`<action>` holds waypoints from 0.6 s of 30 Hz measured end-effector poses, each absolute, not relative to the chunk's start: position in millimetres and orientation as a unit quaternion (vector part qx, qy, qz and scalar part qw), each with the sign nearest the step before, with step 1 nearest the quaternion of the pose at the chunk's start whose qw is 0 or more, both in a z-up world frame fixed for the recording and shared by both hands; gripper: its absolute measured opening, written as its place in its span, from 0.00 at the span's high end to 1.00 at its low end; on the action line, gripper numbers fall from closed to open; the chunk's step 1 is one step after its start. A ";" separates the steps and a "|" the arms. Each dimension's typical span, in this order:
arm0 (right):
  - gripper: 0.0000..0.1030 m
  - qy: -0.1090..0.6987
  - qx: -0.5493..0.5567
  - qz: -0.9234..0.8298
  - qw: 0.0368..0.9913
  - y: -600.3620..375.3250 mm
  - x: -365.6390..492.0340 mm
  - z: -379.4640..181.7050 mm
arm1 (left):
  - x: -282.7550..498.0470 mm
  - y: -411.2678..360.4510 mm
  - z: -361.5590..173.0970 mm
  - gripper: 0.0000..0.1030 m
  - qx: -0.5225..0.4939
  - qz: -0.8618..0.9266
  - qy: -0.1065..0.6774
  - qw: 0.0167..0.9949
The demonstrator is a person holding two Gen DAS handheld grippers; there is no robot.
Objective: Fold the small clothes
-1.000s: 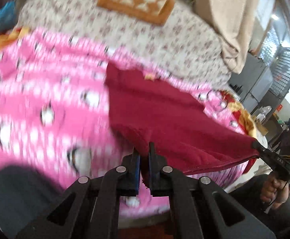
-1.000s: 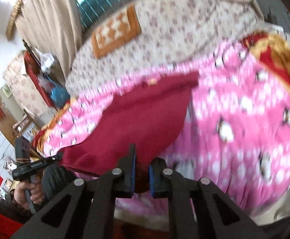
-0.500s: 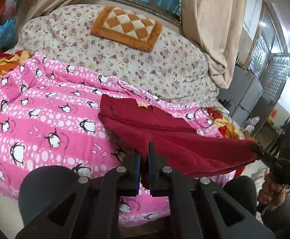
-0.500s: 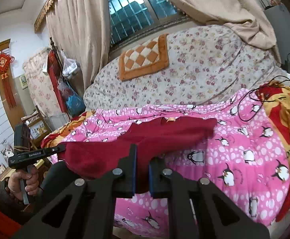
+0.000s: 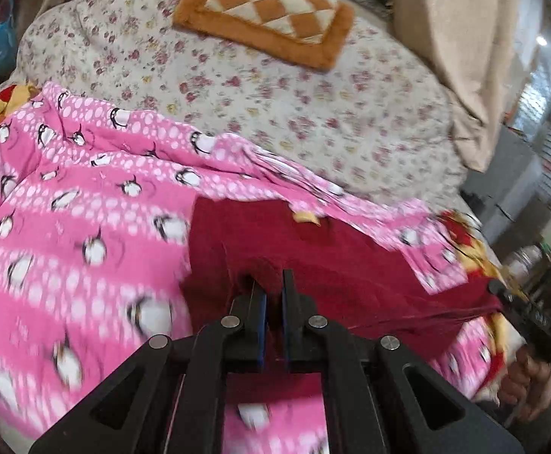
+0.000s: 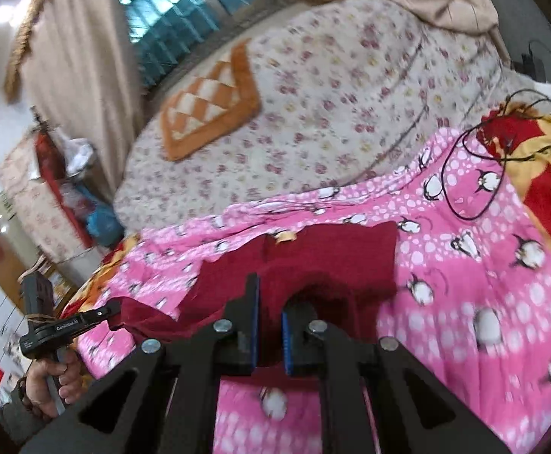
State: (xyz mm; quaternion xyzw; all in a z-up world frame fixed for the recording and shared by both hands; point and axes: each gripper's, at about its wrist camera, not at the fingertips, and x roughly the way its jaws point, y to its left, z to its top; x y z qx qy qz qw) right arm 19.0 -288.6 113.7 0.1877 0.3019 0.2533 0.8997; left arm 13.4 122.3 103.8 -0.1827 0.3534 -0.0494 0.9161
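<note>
Left wrist view: left gripper (image 5: pixel 271 295) clamped on near hem of dark red garment (image 5: pixel 313 261), spread over pink penguin blanket (image 5: pixel 86 227). Right wrist view: right gripper (image 6: pixel 269 302) pinching opposite hem corner. Advisable: equal tension, level hems, edges aligned with collar.

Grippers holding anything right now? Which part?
Both hold the dark red garment: the left gripper and the right gripper are each shut on its near edge, at opposite ends, above the pink penguin blanket.
</note>
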 end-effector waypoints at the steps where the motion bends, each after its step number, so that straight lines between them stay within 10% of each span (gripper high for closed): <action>1: 0.91 0.307 0.184 0.243 0.901 -283.3 34.5 110.8 | 26.2 124.3 102.3 1.00 -0.179 -0.041 0.354 0.917; 18: 0.89 0.425 0.174 0.150 0.876 -250.2 204.8 -2.6 | 166.5 135.3 -13.2 1.00 -0.180 0.039 0.419 0.889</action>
